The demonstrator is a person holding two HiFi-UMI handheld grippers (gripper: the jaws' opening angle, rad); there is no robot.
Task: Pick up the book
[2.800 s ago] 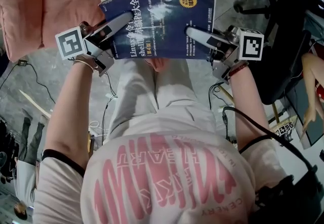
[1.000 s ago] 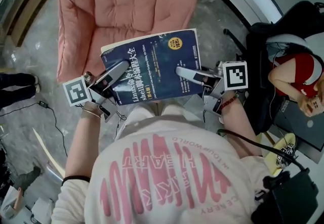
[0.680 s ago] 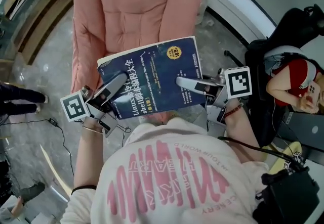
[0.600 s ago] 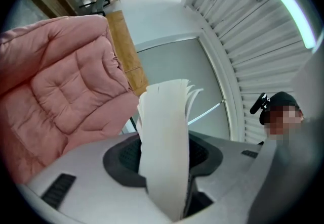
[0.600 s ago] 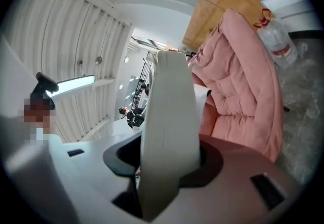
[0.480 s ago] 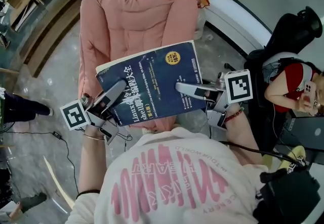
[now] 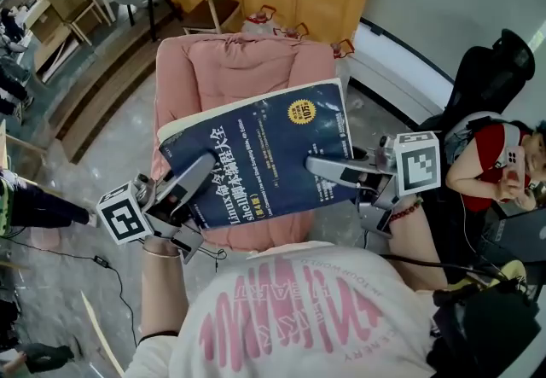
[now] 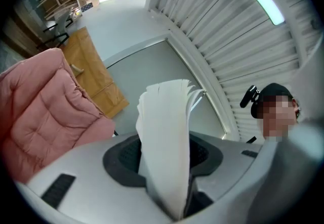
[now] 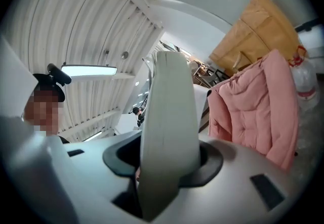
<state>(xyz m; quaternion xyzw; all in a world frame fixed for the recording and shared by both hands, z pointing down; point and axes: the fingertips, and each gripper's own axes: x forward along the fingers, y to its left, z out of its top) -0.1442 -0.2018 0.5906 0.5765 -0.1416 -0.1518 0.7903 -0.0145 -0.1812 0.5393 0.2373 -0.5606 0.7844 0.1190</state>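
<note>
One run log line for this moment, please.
object: dark blue softcover book | state: held up, tilted | left gripper: shut on left edge | right gripper: shut on right edge | backdrop: pink quilted chair

Thick dark-blue book (image 7: pixel 260 156), cover up, tilted, clamped both ends w/ grippers.

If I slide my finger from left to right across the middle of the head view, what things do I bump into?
left gripper → book → right gripper → person in a red top
</note>
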